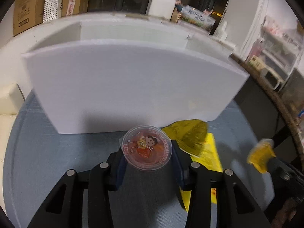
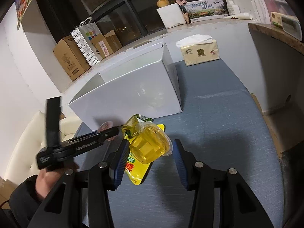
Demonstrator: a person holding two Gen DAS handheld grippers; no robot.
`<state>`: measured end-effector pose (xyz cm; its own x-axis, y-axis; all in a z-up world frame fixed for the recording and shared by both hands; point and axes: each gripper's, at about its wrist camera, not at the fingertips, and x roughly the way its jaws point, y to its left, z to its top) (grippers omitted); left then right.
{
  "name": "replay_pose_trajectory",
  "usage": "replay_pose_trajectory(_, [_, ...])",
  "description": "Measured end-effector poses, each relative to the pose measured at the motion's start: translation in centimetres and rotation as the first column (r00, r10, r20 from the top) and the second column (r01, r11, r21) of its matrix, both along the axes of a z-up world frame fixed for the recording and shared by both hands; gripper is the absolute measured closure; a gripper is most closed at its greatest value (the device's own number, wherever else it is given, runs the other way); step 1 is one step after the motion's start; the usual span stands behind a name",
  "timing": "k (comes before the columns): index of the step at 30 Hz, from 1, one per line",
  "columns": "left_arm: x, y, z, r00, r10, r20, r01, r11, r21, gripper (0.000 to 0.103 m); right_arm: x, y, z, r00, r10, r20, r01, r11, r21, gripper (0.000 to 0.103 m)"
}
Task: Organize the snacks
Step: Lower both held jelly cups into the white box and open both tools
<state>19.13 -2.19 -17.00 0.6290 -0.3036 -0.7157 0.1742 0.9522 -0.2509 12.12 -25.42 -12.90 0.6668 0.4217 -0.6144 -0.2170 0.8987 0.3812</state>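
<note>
In the left wrist view my left gripper (image 1: 147, 151) is shut on a red jelly cup (image 1: 146, 145) with a cartoon lid, its blue pads pressing the cup's sides just in front of the open white box (image 1: 133, 87). In the right wrist view my right gripper (image 2: 150, 143) is shut on a yellow jelly cup (image 2: 148, 149), held tilted above a flat yellow snack packet (image 2: 136, 172) and a crumpled yellow-green bag (image 2: 131, 125). The left gripper's black fingers (image 2: 91, 140) reach in from the left, with the red cup (image 2: 106, 125) partly hidden behind them near the white box (image 2: 129, 95).
A tissue pack (image 2: 199, 52) lies behind the box on the blue-grey tabletop (image 2: 218, 123). Cardboard boxes (image 2: 70, 60) and a dotted paper bag (image 2: 85, 43) stand at the back left. A brown counter edge (image 2: 275, 34) runs along the right. A cream sofa (image 1: 7, 102) lies left.
</note>
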Motion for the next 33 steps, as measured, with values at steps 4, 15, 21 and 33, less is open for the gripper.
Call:
replay_pose_trajectory(4, [-3.5,1.3,3.4,0.997,-0.012,0.080,0.014,0.999,-0.035,0.056,-0.2,0.9,1.0,1.000,0.016,0.024,-0.016,1.000,0.007,0.052])
replay_pose_trajectory(15, [-4.3,6.5,11.3,0.967,0.037,0.252,-0.029,0.999,-0.039,0.056,2.0,3.8,6.0,0.990,0.068,0.122,-0.069,0.998,0.007,0.052])
replay_pose_trajectory(21, [1.0,6.0,13.0,0.962,0.027,0.272,-0.031,0.999,0.009,0.056,6.3,4.2,9.7,0.982,0.060,0.177,-0.065,0.998,0.019,0.052])
replay_pose_trajectory(33, [8.3,5.8,9.8,0.982,0.042,0.185,-0.056,0.996,0.069,0.054,15.9,5.0,8.1,0.995,0.053,0.082,-0.047,0.996,-0.077,0.052])
